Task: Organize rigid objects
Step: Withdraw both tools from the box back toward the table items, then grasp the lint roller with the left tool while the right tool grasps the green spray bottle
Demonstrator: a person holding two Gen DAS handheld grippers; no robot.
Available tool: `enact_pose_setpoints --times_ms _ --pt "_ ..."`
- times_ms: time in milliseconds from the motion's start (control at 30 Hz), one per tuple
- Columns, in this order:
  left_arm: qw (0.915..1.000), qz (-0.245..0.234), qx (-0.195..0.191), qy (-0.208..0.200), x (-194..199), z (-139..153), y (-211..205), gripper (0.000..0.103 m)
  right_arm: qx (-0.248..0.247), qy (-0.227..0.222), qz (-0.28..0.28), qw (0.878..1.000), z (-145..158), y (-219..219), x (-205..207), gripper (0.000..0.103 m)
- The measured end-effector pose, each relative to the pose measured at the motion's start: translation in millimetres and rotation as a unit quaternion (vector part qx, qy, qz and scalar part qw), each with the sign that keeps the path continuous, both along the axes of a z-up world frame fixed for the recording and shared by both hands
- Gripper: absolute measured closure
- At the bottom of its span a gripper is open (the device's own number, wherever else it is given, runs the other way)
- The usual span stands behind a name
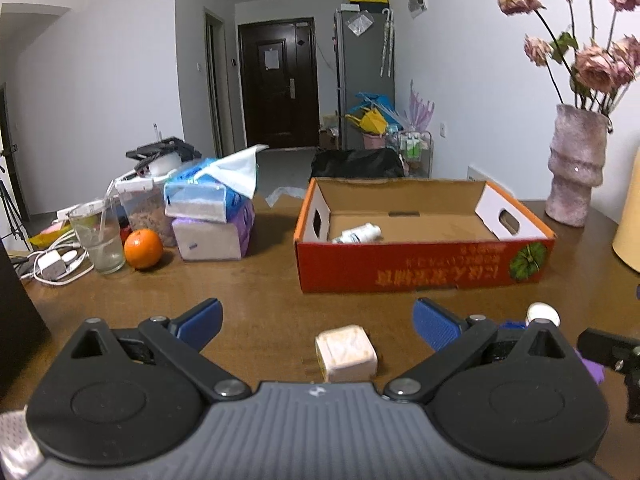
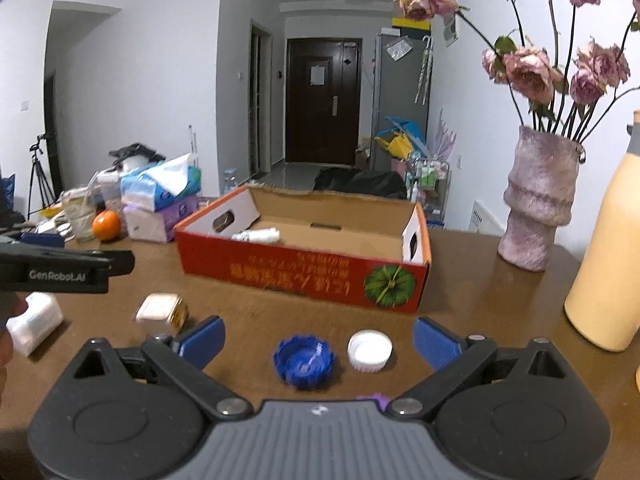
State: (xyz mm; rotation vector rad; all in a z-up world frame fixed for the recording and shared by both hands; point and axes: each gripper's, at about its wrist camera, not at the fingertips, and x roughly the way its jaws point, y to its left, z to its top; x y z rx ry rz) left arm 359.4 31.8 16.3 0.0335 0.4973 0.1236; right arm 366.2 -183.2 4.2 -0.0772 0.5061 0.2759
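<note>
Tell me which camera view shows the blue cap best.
The right wrist view: the blue cap lies whole on the table between the open jaws, beside the white cap. The left wrist view shows only a blue sliver behind the gripper's arm.

Brown wooden table (image 1: 260,292), cluttered at left and rear.
On it: cardboard box (image 1: 424,268), orange (image 1: 143,249), glass (image 1: 97,240), tissue packs (image 1: 212,216), pink vase (image 1: 574,168), white cube (image 1: 346,353), blue cap (image 2: 304,362), white cap (image 2: 370,350).
</note>
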Motion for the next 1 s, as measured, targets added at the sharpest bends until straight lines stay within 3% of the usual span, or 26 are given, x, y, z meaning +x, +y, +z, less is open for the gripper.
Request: enact_pose_setpoints --times_ms 367,1000 --pt "0.9994 -0.005 -0.007 0.035 -40 -17 -15 0.000 -0.012 0.028 0.016 0.999 -23 -2 -38 0.006" --pt "0.9925 -0.015 -0.036 0.116 -92 -44 -48 0.000 -0.019 0.035 0.020 0.999 -40 -24 -80 0.005"
